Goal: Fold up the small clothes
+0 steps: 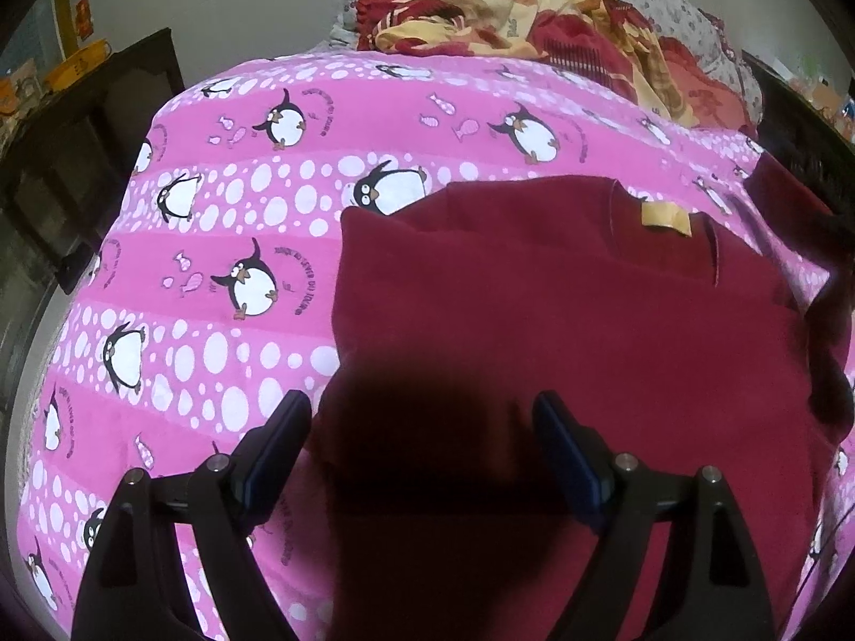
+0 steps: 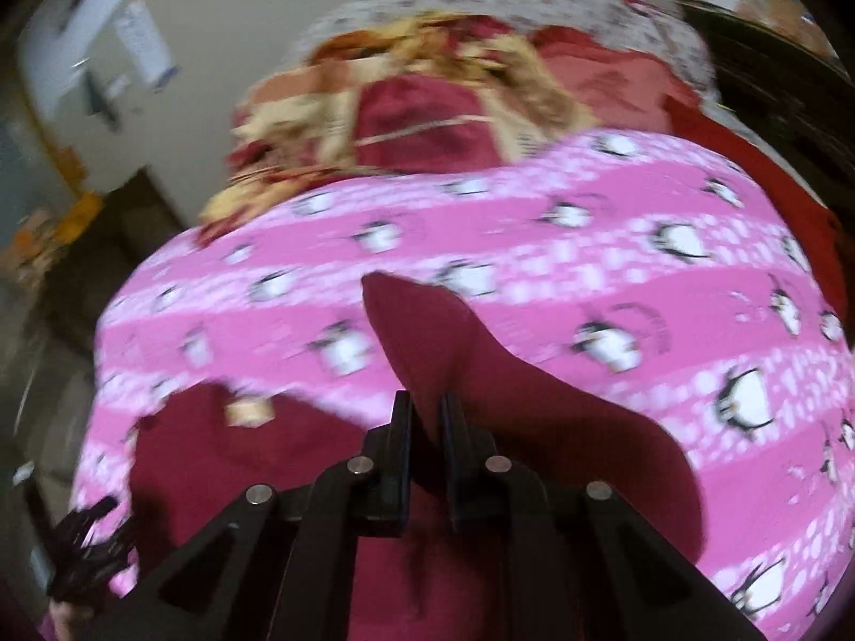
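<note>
Penguin-print pink bedsheet supports maroon shirt; left gripper spread wide, right gripper pinching its sleeve.

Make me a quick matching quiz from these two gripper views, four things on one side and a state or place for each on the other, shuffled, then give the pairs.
1. left gripper
2. right gripper
3. yellow neck label
4. patterned blanket

A. heaped at the far end of the bed
B. open above the shirt
C. pinching maroon fabric
D. inside the collar of the maroon shirt

Pairs: 1-B, 2-C, 3-D, 4-A
</note>
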A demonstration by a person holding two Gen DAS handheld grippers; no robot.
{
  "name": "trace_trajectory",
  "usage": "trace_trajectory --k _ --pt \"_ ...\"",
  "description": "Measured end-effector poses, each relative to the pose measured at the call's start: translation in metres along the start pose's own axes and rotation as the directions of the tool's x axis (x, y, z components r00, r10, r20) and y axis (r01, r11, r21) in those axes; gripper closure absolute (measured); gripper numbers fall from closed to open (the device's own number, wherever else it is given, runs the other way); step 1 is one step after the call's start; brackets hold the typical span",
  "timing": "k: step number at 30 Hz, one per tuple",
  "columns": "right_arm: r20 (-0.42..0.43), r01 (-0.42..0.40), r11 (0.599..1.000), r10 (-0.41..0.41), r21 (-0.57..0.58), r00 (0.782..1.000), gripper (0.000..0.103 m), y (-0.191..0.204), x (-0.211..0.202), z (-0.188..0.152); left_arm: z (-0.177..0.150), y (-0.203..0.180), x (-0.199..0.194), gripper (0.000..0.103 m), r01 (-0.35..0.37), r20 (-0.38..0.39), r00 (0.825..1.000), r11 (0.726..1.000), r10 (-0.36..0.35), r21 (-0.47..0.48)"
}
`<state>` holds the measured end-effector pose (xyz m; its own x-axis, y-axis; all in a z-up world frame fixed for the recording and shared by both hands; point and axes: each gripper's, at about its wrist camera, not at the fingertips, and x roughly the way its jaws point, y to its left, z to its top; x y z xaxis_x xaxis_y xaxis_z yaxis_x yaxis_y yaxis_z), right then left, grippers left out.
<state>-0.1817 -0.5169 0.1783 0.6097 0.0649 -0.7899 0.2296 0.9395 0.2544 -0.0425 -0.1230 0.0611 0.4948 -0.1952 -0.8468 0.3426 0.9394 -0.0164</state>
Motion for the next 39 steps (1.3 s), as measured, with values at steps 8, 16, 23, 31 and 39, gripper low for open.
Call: trace_trajectory --k 8,16,23,31,39 --pt "-0.124 -0.198 0.966 0.178 -0.169 0.976 0.091 0.094 0.01 -0.057 0.005 0.0 -0.015 0.019 0.062 0.021 0.998 0.998 -0.061 -0.026" --pt "-0.242 -0.268 0.962 0.248 -0.055 0.938 0.067 0.088 0.034 -0.087 0.01 -0.021 -0.011 0.019 0.139 -0.003 0.99 0.99 -0.139 -0.016" --pt "-0.139 -0.178 0.982 0.168 -0.061 0.976 0.038 0.046 -0.033 -0.092 0.025 -0.065 0.012 0.018 0.157 -0.007 0.988 0.985 -0.157 0.065" --pt "-0.107 -0.089 0.988 0.103 0.125 0.989 0.033 -0.031 -0.069 -0.116 0.034 -0.133 0.038 0.089 0.185 -0.084 0.982 0.951 -0.169 0.249" --pt "-0.143 -0.055 0.992 0.071 0.115 0.987 0.031 -0.041 -0.065 -0.131 0.073 -0.118 -0.022 0.098 0.204 0.064 0.973 0.955 -0.222 0.214"
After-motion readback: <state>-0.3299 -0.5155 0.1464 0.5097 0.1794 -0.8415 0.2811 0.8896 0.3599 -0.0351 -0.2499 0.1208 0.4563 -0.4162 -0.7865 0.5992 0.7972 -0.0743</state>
